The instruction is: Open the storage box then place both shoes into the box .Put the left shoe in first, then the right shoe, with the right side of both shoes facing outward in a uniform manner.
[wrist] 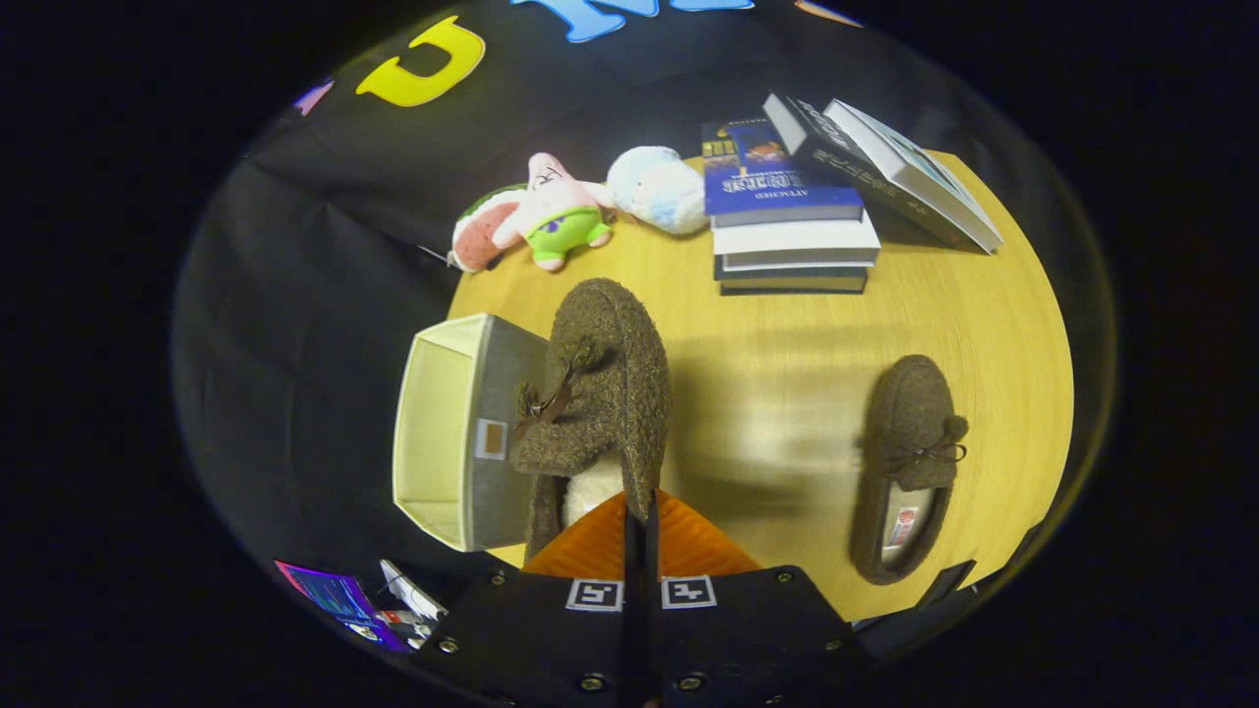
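Slipper (600,383) hangs pinched by its rim between the gripper (639,511) fingers, box (443,423) at nine o'clock; blue book (772,177) reads "ATTACHED".

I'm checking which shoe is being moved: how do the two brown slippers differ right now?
The held slipper is pinched at its heel rim by the gripper, tipped on its side beside the storage box; the other slipper lies flat on the table, sole down and untouched. The held one's fleecy lining shows; the other's insole shows a label. Both are brown, fuzzy, with a bow.
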